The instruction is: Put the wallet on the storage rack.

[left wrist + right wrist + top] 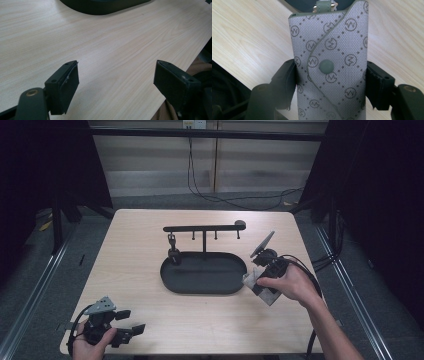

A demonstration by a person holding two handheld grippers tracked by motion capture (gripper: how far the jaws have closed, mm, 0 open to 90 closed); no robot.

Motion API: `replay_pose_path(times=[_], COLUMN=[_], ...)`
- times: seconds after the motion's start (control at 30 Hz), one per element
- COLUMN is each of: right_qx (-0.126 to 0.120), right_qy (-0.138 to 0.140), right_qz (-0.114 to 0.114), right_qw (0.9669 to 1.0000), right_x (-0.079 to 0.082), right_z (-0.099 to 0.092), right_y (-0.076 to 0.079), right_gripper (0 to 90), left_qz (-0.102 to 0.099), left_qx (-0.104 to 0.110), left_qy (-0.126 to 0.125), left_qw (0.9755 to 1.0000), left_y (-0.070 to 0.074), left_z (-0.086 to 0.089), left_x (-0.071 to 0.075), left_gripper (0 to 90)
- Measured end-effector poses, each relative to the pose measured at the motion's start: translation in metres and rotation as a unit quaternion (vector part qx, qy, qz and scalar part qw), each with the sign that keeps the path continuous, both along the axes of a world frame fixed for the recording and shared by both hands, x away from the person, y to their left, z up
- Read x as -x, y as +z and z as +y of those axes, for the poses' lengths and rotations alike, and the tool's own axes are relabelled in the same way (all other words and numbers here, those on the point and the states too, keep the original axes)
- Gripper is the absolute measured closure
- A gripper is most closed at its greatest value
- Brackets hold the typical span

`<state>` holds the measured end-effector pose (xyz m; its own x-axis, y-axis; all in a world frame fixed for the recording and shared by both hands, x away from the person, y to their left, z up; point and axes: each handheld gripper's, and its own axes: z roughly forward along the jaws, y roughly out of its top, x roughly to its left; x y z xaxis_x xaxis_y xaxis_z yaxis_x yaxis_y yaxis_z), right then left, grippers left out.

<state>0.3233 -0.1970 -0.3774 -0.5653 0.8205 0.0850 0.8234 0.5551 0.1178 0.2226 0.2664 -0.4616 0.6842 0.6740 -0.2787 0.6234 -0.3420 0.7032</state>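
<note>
While your right tongs (329, 82) clamp the grey key pouch (329, 57) just beside the black tray (204, 272), your left tongs (116, 82) idle open; next, I reckon, hang it on the rack (204, 228).

Grey key pouch (329, 67) between black jaws: woven fabric, dark-grey dotted diamond grid, circled monogram in each diamond, dark-green piping, round dark-green snap (326, 66). Pale wood-grain table (112, 45) beneath black fingers (63, 88). Matte black oval tray (202, 274) and hook bar (202, 228).
</note>
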Motion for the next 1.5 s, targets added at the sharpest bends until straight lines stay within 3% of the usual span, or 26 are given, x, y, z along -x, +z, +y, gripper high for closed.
replay_pose_path(times=[0.3, 0.53, 0.67, 1.1, 1.4, 1.5], right_qx=[-0.023, -0.034, -0.051, -0.085, -0.109, -0.106], right_qy=[-0.024, -0.04, -0.057, -0.077, -0.104, -0.114], right_qz=[-0.002, -0.016, -0.023, -0.03, -0.037, -0.047], right_qw=[0.9995, 0.9985, 0.9968, 0.993, 0.9879, 0.9866], right_x=[-0.016, -0.022, -0.027, -0.039, -0.05, -0.052], right_z=[0.002, 0.0, -0.001, 0.005, 0.011, 0.013], right_y=[0.0, 0.001, 0.002, -0.001, -0.003, -0.004], right_gripper=[33.1, 33.1, 33.1, 33.1, 33.1, 33.2], left_qz=[0.001, 0.004, 0.004, 0.003, 0.002, 0.001], left_qx=[0.002, -0.002, 0.0, 0.0, 0.003, 0.001], left_qy=[0.0, -0.002, 0.0, 0.0, 0.001, 0.0], left_qw=[1.0, 1.0, 1.0, 1.0, 1.0, 1.0], left_y=[0.0, -0.001, 0.0, 0.0, 0.0, 0.0], left_z=[0.0, -0.001, 0.0, 0.0, 0.0, 0.0], left_x=[0.0, 0.0, 0.0, 0.0, 0.0, 0.0], left_gripper=[20.2, 20.2, 20.2, 20.2, 20.2, 20.2])
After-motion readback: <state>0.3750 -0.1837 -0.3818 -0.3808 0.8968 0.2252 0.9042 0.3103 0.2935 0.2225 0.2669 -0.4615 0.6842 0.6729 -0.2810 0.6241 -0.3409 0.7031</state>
